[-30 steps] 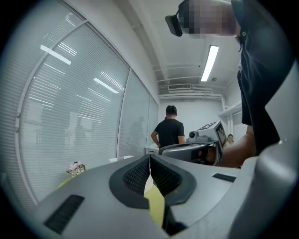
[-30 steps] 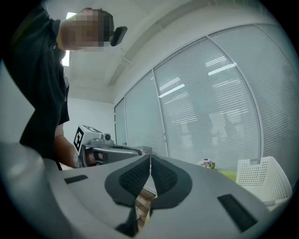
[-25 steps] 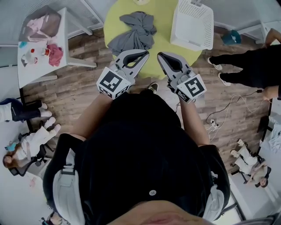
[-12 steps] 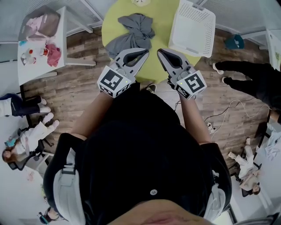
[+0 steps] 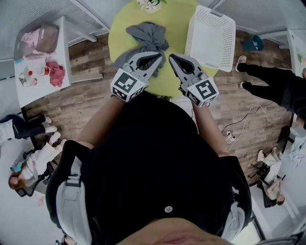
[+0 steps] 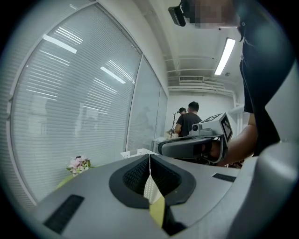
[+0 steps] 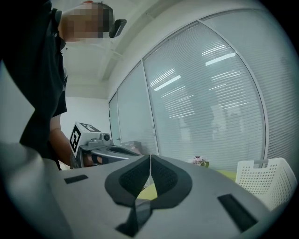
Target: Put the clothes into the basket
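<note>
Wood-plank floor surrounds a round yellow-green worktop, and window blinds fill the background of both gripper views. On the worktop lie the clothes, a crumpled grey heap left of centre with one flap spread toward the near edge. The white perforated basket stands just beside the heap, on the right part of the worktop, its open side up.

We hold the left hand-held gripper and the right hand-held gripper side by side over the near edge. Each is clenched, pads meeting, with nothing between them. In the head view the left one's tips overlap the heap's near flap, though we cannot tell whether they touch it.

We judge the fabric light, soft and limp. It should bunch and trail when lifted, so a pinch on one thin edge would likely leave most of it dragging. The knotted, raised fold in the middle of the heap looks the better hold, perhaps with the second hand-held gripper gathering the near flap. The jaws would first need to part.

A small bunch of flowers sits at the far edge, behind the heap and clear of the way to the basket. Only the basket's near wall seems to need clearing. Off the worktop, a white side table with pink things, another person's legs and floor cables lie well apart.
</note>
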`<state>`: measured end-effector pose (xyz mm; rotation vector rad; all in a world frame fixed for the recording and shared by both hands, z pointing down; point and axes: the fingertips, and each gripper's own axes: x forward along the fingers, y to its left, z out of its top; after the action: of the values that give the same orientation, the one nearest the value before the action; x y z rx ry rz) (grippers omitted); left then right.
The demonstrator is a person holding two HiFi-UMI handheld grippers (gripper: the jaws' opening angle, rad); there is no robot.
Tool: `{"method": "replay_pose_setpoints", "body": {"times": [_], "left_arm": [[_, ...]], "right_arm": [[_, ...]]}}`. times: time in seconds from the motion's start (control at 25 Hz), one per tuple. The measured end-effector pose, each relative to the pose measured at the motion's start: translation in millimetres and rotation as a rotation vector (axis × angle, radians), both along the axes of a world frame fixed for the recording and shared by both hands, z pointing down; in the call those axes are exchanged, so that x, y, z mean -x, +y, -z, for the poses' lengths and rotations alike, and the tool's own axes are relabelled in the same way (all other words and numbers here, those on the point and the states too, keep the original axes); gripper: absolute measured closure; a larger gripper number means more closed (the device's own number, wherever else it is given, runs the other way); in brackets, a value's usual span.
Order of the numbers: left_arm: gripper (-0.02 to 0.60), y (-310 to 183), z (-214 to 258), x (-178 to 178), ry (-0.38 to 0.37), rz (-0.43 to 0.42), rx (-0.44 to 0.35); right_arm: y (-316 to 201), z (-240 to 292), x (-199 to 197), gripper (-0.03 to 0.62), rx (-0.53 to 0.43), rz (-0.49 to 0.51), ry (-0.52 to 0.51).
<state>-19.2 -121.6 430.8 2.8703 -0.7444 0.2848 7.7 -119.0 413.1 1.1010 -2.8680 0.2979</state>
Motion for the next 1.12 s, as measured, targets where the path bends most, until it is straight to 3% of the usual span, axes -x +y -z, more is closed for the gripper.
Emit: {"method": "replay_pose_setpoints", "body": {"times": [0.24,0.48,0.76,1.12], "left_arm": [[0.571,-33.7,-40.9,6.4,-0.043,0.004,0.078],[0.571,-57.8,-99.3,13.3,-0.11,0.045,0.204],[0.566,-82.5,-155.7,24.3,-0.199,0.123,0.298],[0.482,-100.6,-234.3,42.4,-0.283,0.256,0.515]], "right_arm": [[-34.4,-35.6,9.6,0.567,0.059,-0.066,0.006],[-60.2,-72.0,5.8,0.566,0.148,-0.149,-0.009],[-78.1,-120.2,12.5,0.566,0.216,-0.182,0.05],[-98.1,-174.4,19.4,0.566,0.299,-0.208,0.106]]}}
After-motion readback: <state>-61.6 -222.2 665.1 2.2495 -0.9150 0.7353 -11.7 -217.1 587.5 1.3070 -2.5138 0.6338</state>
